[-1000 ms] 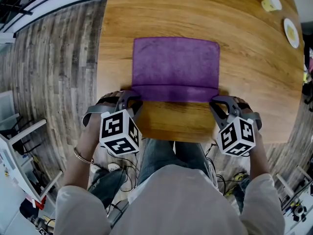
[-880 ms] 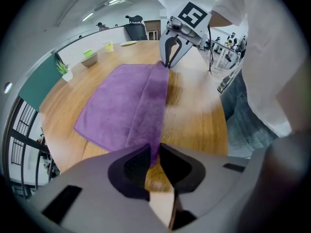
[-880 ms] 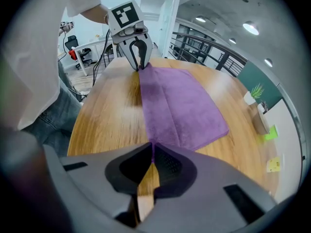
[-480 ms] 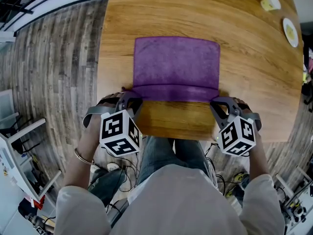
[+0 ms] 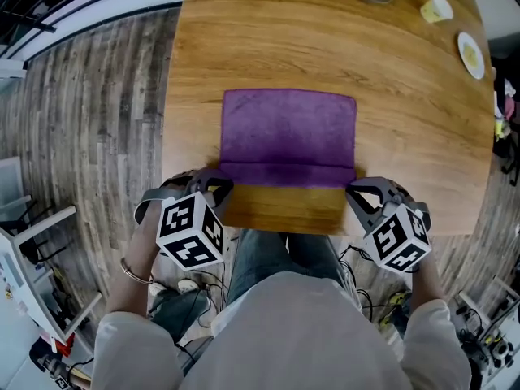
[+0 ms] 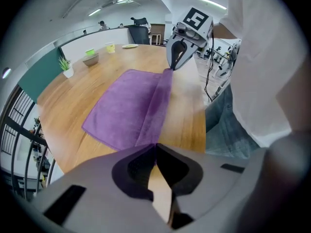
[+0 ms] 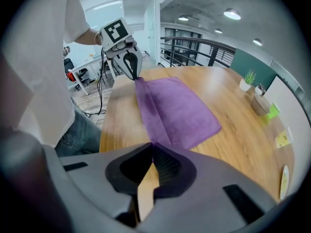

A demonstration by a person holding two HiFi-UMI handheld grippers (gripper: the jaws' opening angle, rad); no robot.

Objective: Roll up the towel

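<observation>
Both grippers had lifted slightly since a second earlier. The left gripper (image 5: 220, 182), lower left of the head view, and the right gripper (image 5: 354, 187), lower right, each pinched a near corner of the purple towel (image 5: 288, 128). It lay flat mid-frame on the wooden table (image 5: 244, 39) (near edge folded over as a narrow strip).

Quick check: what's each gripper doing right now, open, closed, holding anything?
Left gripper: closed on the near left corner of the purple towel.
Right gripper: closed on the towel's near right corner.
</observation>
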